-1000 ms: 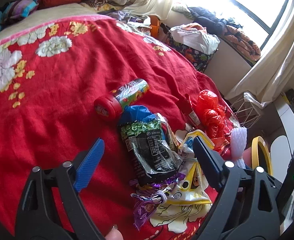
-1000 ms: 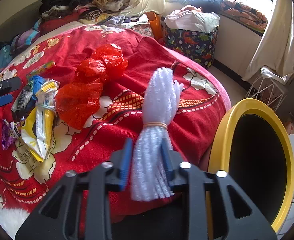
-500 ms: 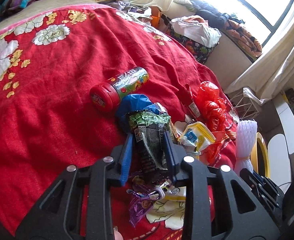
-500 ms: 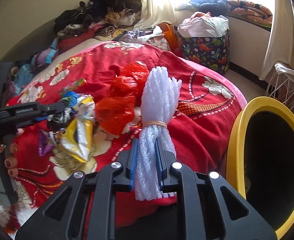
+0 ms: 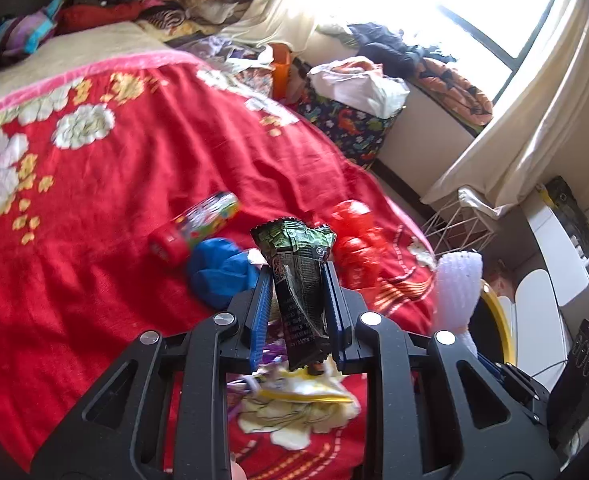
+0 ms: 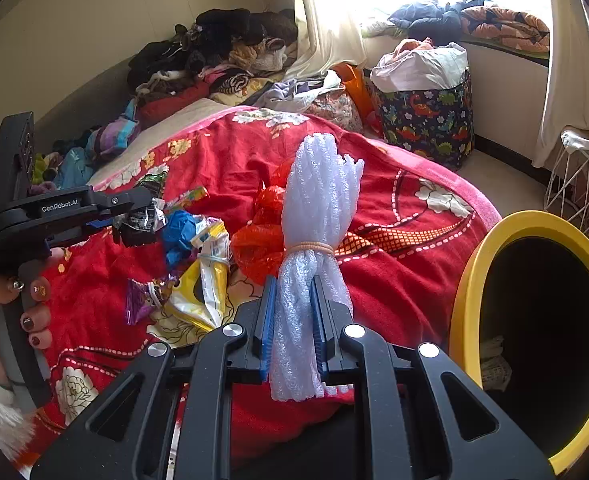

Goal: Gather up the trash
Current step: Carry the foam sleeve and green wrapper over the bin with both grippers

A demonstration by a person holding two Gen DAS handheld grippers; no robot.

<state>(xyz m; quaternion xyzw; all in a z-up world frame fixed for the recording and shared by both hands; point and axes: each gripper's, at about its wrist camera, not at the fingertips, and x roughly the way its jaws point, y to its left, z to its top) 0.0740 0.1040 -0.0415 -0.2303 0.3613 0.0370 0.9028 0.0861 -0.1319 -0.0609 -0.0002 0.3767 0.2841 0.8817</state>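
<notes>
My left gripper (image 5: 297, 280) is shut on a crumpled green-and-black snack wrapper (image 5: 294, 240), held clear above the red floral bedspread (image 5: 94, 220). My right gripper (image 6: 292, 304) is shut on a white foam-net bundle (image 6: 318, 200) tied with a rubber band, upright above the bed's edge. Beside it to the right is the yellow-rimmed bin (image 6: 470, 280), dark inside. On the bed lie a red plastic bag (image 6: 262, 236), a blue crumpled bag (image 5: 218, 272), a red-capped tube (image 5: 198, 226), a yellow wrapper (image 6: 202, 288) and a purple wrapper (image 6: 142, 300). The right wrist view shows the left gripper (image 6: 134, 210) with its wrapper (image 6: 140, 222).
A dinosaur-print hamper (image 6: 426, 120) full of laundry stands past the bed under the window. A white wire basket (image 6: 574, 184) sits by the curtain behind the bin. Piled clothes (image 6: 222, 52) line the far wall. A hand (image 6: 14, 312) grips the left tool's handle.
The left jaws, wide open a second ago, closed on the snack wrapper and lifted it off the pile. The right gripper tightened on the foam bundle and rose.
</notes>
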